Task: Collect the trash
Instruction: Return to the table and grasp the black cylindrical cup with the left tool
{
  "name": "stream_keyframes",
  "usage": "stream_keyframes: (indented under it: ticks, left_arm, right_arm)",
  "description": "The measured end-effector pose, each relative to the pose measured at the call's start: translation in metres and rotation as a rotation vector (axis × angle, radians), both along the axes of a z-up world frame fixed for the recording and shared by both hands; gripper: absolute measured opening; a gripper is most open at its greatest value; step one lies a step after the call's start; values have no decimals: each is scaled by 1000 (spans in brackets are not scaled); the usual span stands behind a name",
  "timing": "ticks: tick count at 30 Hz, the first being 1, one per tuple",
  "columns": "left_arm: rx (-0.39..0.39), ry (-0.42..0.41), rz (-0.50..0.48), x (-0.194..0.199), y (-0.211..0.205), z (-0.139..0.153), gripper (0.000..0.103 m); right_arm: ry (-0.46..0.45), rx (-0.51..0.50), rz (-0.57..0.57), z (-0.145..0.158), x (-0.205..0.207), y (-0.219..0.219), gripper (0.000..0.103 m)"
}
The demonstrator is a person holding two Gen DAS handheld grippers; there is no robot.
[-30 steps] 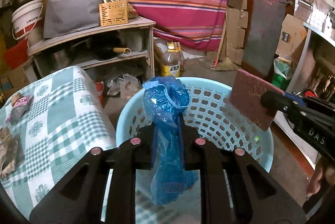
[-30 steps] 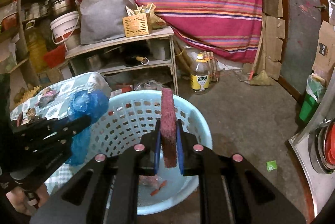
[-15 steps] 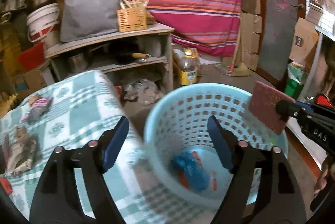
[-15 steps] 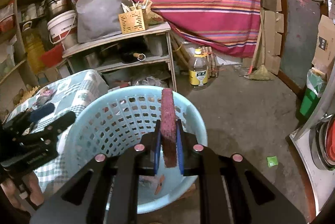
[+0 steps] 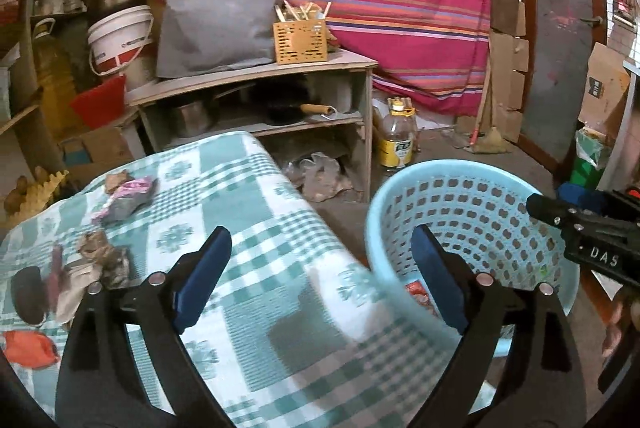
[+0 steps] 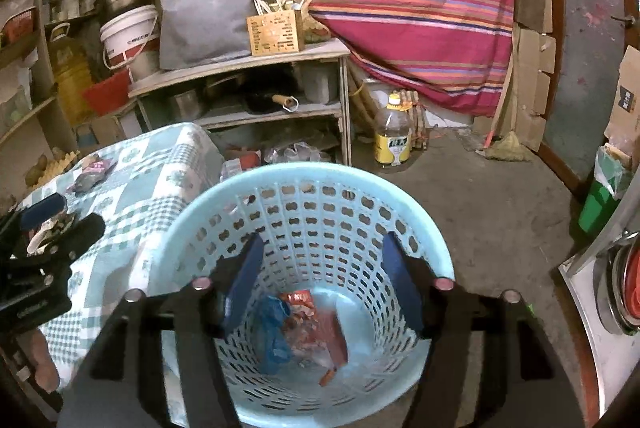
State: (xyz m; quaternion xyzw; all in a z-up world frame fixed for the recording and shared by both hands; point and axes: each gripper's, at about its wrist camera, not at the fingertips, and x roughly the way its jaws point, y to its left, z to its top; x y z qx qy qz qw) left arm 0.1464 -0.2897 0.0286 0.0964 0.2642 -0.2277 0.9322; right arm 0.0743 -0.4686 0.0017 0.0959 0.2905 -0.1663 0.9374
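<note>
A light blue plastic basket [image 5: 460, 168] [image 6: 280, 176] stands on the floor beside a table with a green checked cloth [image 5: 240, 188] [image 6: 160, 168]. In the basket lie a blue plastic bag [image 6: 272, 332], a dark red pad [image 6: 338, 336] and red wrappers. My right gripper [image 6: 323, 242] [image 5: 556, 198] hangs over the basket, its jaws opening with nothing between them. My left gripper [image 5: 318, 240] [image 6: 66, 218] is over the table's edge, its jaws opening wide and empty. On the cloth lie a pink wrapper [image 5: 128, 196], brown crumpled scraps [image 5: 100, 252] and an orange wrapper [image 5: 30, 348].
A wooden shelf [image 5: 256, 76] with pots, a grey bag and a yellow box stands behind the table. An oil bottle [image 5: 396, 136] is on the floor next to it. A white bucket [image 5: 120, 36] is at the back left, a green bin [image 6: 600, 196] at the right.
My left gripper opened, the blue bag fell into the basket, and the gripper swung left over the table. My right gripper opened and the dark red pad dropped into the basket.
</note>
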Motion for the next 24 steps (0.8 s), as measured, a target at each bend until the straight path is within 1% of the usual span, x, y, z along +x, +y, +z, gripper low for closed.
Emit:
stream_keyframes:
  ticks: [3,5,9,10,11,15,17,18,24]
  left_arm:
    - [-3,-4,25,-1,15,2,91]
    - [-2,-2,37,0,26,3,92]
    - [5,-13,81,2,57,5,94]
    - [3,-12,91,2,64,6,94]
    - [-3,-12,105,2,75,6,95]
    - [-6,-11,163,2,116,6,97]
    - [0,-13,191,4,136,6,97]
    - [3,-14,212,4,149,5,97]
    - [33,14,305,10,217,-9,97]
  right_arm:
    - [-3,-18,0,4,1,10,63]
    - [-10,-28,0,7,3,18,69]
    - [-31,-33,20,14,7,37,76]
    - [-38,-36,27,15,9,45,81]
    - [-43,-37,36,16,11,52,83]
    - [-57,-17,92,19,22,81,84]
    - [-66,-4,122,19,28,96,89]
    - [-70,-1,135,19,31,104,90]
    - [-46,-27,199,11,49,153,91]
